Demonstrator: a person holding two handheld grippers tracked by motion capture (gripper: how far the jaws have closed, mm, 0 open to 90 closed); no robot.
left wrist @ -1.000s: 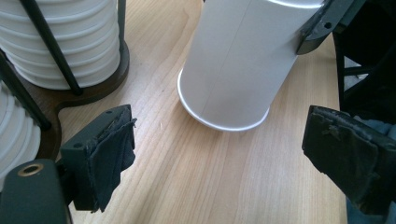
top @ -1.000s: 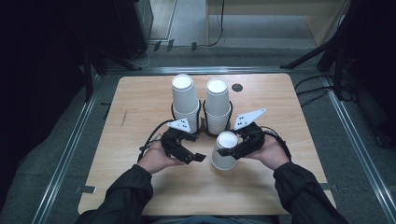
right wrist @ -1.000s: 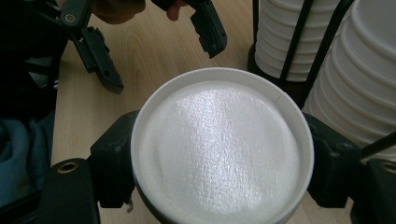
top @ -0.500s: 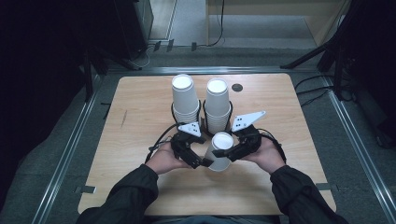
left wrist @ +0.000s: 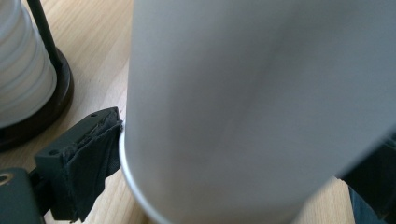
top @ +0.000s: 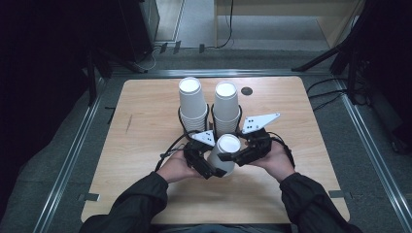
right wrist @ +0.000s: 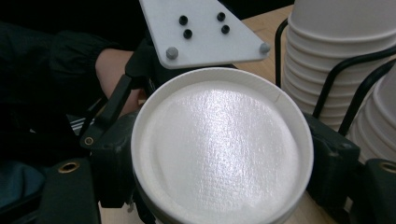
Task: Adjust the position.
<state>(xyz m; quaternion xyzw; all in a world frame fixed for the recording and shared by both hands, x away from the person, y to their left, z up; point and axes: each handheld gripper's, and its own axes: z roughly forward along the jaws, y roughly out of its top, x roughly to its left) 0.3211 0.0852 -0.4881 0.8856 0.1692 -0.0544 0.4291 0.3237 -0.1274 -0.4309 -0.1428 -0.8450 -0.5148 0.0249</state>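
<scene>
A white paper cup (top: 222, 162) hangs bottom-up and tilted over the table's near middle. My right gripper (top: 227, 152) is shut on it just under its upturned base. In the right gripper view the cup's round base (right wrist: 219, 154) sits between the two jaws of my right gripper (right wrist: 219, 191). My left gripper (top: 215, 170) reaches in from the left, low on the cup. Its jaws have just been opening, and the cup's wall (left wrist: 243, 102) stands between them. One pad (left wrist: 88, 158) lies at the rim of the cup; I cannot see it pressing.
Two tall stacks of white cups (top: 192, 104) (top: 227, 107) stand in black wire holders just behind the hands. The holder's dark base (left wrist: 56, 93) is close to the left gripper. A small black disc (top: 247, 91) lies at the back of the wooden table (top: 145, 145).
My left hand has slid right, and its jaws now straddle the lower part of the cup instead of standing beside it. The right gripper and cup have barely shifted.
</scene>
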